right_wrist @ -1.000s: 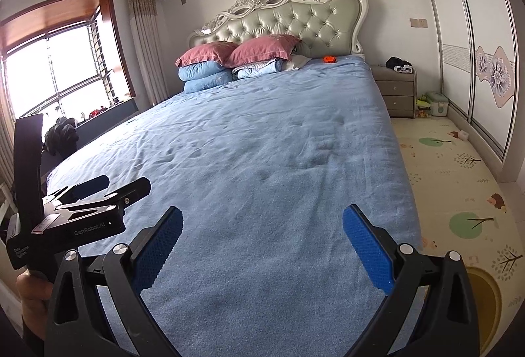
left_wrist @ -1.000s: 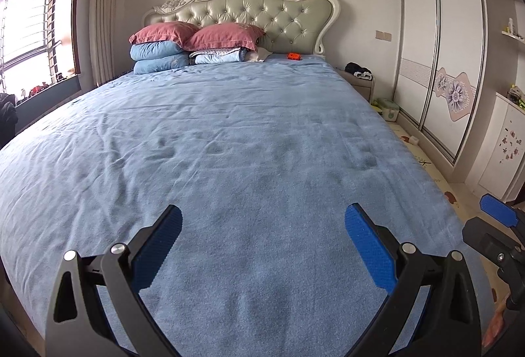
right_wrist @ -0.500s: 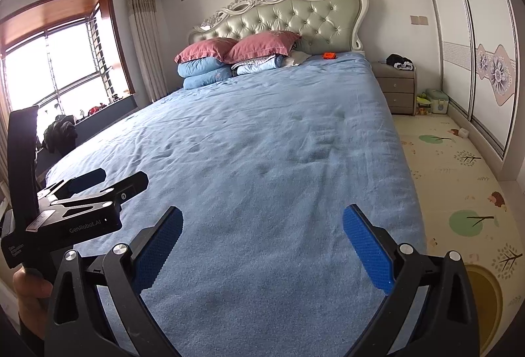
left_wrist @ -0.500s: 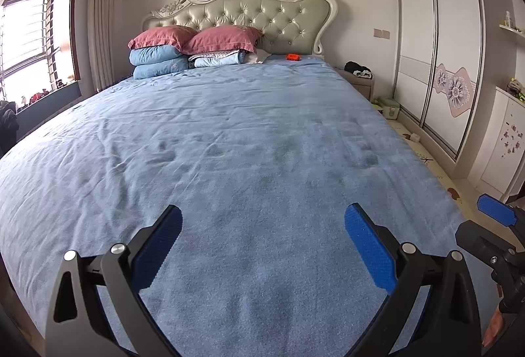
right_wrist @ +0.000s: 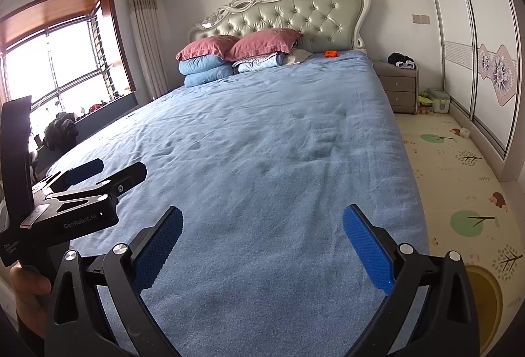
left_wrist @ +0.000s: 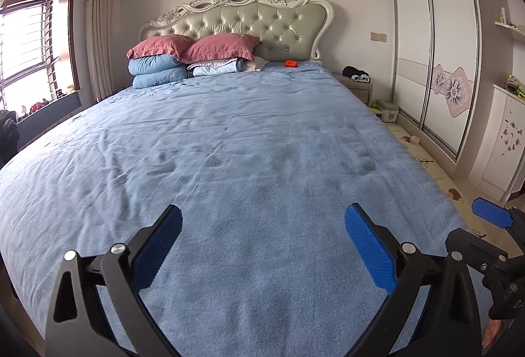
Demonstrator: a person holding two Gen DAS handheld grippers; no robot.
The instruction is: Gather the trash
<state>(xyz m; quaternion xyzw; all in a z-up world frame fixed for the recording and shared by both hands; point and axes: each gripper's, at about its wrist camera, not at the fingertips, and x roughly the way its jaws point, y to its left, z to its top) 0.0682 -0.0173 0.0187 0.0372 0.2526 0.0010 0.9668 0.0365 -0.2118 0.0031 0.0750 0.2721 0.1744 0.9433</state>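
A small orange object point(left_wrist: 290, 63) lies on the blue bedspread point(left_wrist: 249, 140) at the far end, just below the headboard; the right wrist view shows the same orange object point(right_wrist: 330, 53) beside the pillows. My left gripper point(left_wrist: 262, 245) hangs open over the foot of the bed, nothing between its blue pads. My right gripper point(right_wrist: 262, 245) is open too, over the bed's near right part, and empty. In the right wrist view the left gripper point(right_wrist: 101, 171) shows at the left, held by a hand point(right_wrist: 28, 294). No other loose item shows on the bedspread.
Pink and blue pillows point(left_wrist: 183, 62) are stacked at the headboard point(left_wrist: 249, 26). A bedside cabinet point(right_wrist: 398, 86) with dark clothing on top stands to the right. A wardrobe point(left_wrist: 436, 62) lines the right wall. A green box point(right_wrist: 438, 99) and a small white item point(right_wrist: 464, 132) sit on the patterned floor mat point(right_wrist: 456, 193).
Both views have tilted slightly and shifted toward the bed's head; the grippers stay open and empty. Nothing on the bed has moved.
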